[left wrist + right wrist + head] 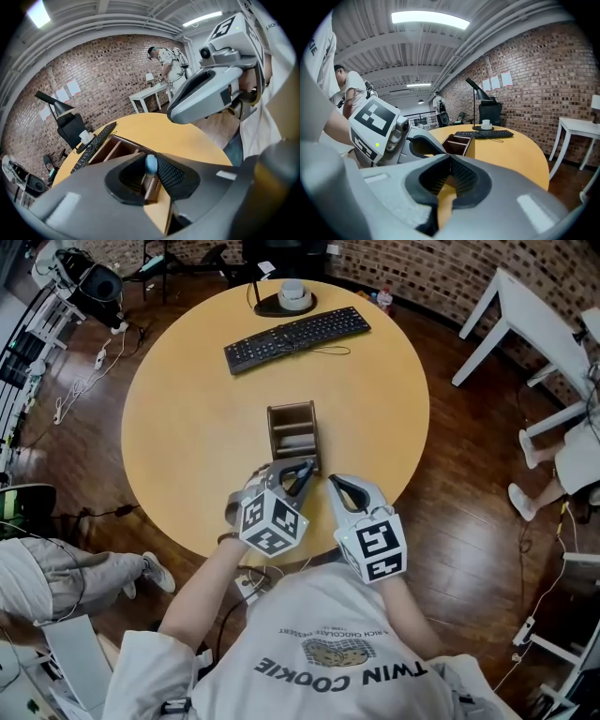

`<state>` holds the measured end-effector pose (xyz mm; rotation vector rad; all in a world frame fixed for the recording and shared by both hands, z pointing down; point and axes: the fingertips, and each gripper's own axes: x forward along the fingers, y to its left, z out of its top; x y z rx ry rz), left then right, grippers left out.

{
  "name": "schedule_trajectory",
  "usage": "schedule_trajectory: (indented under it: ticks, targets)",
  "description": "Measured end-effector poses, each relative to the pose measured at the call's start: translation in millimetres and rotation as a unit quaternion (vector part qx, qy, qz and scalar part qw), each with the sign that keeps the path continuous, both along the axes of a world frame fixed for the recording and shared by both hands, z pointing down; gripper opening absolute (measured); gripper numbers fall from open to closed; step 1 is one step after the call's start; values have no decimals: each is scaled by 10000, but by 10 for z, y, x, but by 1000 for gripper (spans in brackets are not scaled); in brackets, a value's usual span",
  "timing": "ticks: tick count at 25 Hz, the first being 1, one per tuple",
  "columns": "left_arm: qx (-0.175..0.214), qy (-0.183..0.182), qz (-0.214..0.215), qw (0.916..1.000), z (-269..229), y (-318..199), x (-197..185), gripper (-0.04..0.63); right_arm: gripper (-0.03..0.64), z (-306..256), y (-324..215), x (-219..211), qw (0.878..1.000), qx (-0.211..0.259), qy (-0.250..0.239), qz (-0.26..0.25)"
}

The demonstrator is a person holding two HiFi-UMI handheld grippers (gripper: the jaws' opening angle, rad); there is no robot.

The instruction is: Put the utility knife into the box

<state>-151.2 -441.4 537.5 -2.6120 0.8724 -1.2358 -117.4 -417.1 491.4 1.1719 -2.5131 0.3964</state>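
Knife (150, 165): blue-ended, gripped in left tongs (302, 471), above the near edge of box (292, 409). Box: brown, open-topped, divided, mid-desk (187, 418). Right tongs (335, 483): closed, empty, just beside the left. Keyboard (296, 337): far side.

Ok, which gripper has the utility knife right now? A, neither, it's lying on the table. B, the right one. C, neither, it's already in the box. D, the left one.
D: the left gripper is closed on the utility knife, its blue end showing between the jaws, while the right gripper holds nothing.
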Motion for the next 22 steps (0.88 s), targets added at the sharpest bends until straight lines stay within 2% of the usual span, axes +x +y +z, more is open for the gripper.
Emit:
schedule_trajectory:
  ticks: [11,22]
  targets:
    - [120,-579,537,9968,177,-34,89,75,3,59,-65,37,10000,-40,25,56]
    - [283,-785,759,9936,223,18,55,83,3,73,-14,-27,10000,-78,47,15]
